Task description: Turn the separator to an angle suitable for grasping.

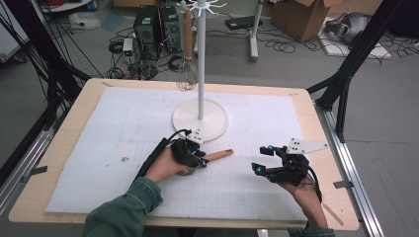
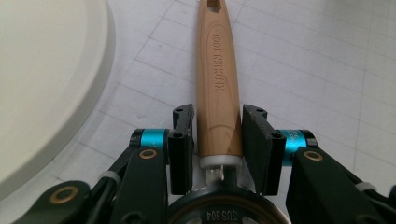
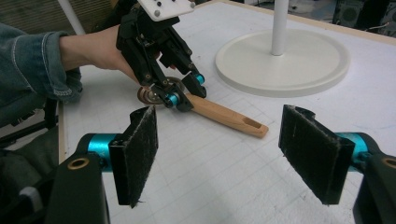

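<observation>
A kitchen tool with a tapered, smooth wooden handle (image 2: pixel 217 84) is seen lying flat on the white gridded mat (image 1: pixel 123 163), just in front of the round off-white base (image 1: pixel 200 120) of a slender stand. The handle, stamped with lettering and slotted at its far end, is flanked by the black padded fingers (image 2: pixel 254 140) of the left gripper (image 2: pixel 217 140), which are drawn narrow beside it near its steel collar; firm contact cannot be told. The right gripper (image 3: pixel 233 154) is held well to the right of that base, its rough, felt-like pads set wide with nothing between them.
</observation>
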### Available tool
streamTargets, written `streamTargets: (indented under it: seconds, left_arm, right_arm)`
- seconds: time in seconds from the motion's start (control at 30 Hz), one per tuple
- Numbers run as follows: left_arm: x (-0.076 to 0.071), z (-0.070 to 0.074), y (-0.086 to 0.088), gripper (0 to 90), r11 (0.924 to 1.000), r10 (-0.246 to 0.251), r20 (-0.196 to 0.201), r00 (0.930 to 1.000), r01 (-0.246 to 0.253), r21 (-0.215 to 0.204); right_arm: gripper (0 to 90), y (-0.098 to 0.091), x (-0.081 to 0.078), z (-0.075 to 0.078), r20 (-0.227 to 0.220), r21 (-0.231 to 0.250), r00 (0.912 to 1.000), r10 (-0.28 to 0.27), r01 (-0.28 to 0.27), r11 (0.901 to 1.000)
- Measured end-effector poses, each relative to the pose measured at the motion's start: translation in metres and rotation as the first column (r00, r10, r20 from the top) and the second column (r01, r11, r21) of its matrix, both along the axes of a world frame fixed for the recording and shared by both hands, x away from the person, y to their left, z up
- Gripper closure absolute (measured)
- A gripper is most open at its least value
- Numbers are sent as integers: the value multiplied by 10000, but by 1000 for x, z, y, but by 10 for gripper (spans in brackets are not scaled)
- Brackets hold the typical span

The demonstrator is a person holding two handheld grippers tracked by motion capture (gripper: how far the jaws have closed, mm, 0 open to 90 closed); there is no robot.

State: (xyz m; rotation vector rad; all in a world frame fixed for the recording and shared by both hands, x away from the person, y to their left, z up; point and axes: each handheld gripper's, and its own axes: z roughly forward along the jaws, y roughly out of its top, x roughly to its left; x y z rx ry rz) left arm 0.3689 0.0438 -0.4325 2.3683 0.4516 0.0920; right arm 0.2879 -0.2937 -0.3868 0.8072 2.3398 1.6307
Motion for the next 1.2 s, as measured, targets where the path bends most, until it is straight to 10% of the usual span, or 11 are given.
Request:
streamTargets:
  seconds: [1.2]
  left_arm:
    - [-2, 3, 5, 652, 9997, 87, -352, 9993, -78, 250]
  right_arm:
    - [278, 15, 7, -6, -360, -358, 9993, 120, -133, 9993]
